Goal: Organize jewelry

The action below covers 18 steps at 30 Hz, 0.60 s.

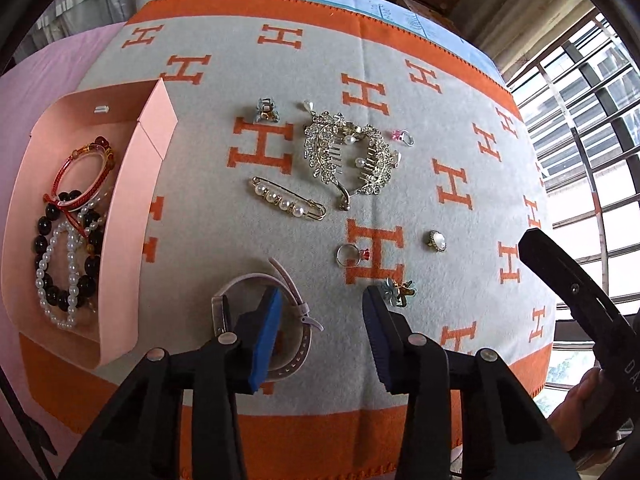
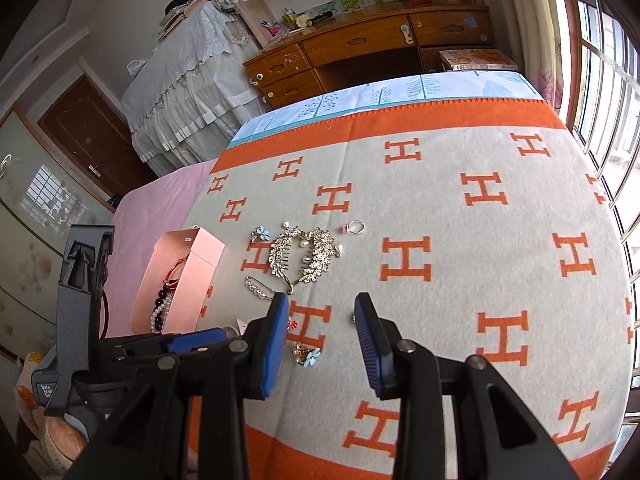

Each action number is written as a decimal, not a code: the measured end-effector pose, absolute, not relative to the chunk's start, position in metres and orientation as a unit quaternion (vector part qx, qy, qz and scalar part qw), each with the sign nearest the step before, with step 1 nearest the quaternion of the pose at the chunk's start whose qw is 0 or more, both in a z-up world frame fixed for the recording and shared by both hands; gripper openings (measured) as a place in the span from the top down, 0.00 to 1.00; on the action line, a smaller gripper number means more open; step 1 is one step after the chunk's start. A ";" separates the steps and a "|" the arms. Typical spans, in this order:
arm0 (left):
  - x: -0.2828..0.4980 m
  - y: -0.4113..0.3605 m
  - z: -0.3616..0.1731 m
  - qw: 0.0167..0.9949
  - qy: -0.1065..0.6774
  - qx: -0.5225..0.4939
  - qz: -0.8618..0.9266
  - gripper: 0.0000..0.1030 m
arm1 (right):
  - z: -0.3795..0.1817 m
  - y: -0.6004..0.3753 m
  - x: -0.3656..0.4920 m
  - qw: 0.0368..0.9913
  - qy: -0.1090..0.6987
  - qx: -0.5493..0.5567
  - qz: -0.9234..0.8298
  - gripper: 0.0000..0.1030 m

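Observation:
Jewelry lies on a grey and orange blanket (image 1: 460,128). A pink box (image 1: 120,216) at the left holds a red bangle (image 1: 80,172), a black bead bracelet (image 1: 52,240) and a pearl bracelet (image 1: 68,264). A watch with a pale strap (image 1: 288,292) lies by my left gripper's left finger. A pearl pin (image 1: 286,199), a large rhinestone hair claw (image 1: 346,156), a red-stone ring (image 1: 350,256), a pearl brooch (image 1: 437,241), a pink-stone ring (image 1: 402,136) and two small flower clips (image 1: 398,292) (image 1: 266,110) lie loose. My left gripper (image 1: 320,332) is open and empty. My right gripper (image 2: 320,344) is open above the blanket, near a flower clip (image 2: 308,354).
The blanket covers a bed with pink sheet (image 2: 152,208) at the left. A wooden desk (image 2: 360,52) stands beyond the bed, and barred windows (image 2: 608,120) run along the right. The left gripper body (image 2: 84,300) shows at the right wrist view's left.

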<state>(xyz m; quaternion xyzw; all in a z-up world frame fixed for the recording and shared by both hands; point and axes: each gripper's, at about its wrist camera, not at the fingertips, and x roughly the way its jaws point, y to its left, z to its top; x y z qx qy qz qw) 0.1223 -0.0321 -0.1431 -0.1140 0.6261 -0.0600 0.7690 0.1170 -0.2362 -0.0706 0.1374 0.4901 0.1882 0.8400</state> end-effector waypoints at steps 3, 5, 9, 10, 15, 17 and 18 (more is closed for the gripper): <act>0.127 -0.036 -0.151 0.764 0.634 -0.114 -0.048 0.63 | -0.076 -0.240 0.119 0.838 0.494 0.136 0.190 0.66; 0.129 -0.036 -0.155 0.761 0.637 -0.112 -0.041 0.65 | -0.076 -0.240 0.120 0.838 0.493 0.133 0.192 0.66; 0.133 -0.037 -0.165 0.754 0.645 -0.118 -0.028 0.77 | -0.077 -0.238 0.121 0.839 0.491 0.125 0.198 0.66; 0.134 -0.037 -0.168 0.754 0.646 -0.117 -0.025 0.82 | -0.078 -0.237 0.122 0.839 0.491 0.123 0.199 0.66; 0.135 -0.029 -0.166 0.762 0.636 -0.122 -0.028 0.93 | -0.083 -0.232 0.122 0.835 0.499 0.118 0.201 0.66; 0.132 -0.026 -0.161 0.770 0.627 -0.117 -0.028 0.93 | -0.085 -0.229 0.123 0.833 0.502 0.115 0.202 0.66; 0.131 -0.023 -0.157 0.772 0.624 -0.117 -0.031 0.94 | -0.086 -0.227 0.123 0.832 0.504 0.112 0.203 0.66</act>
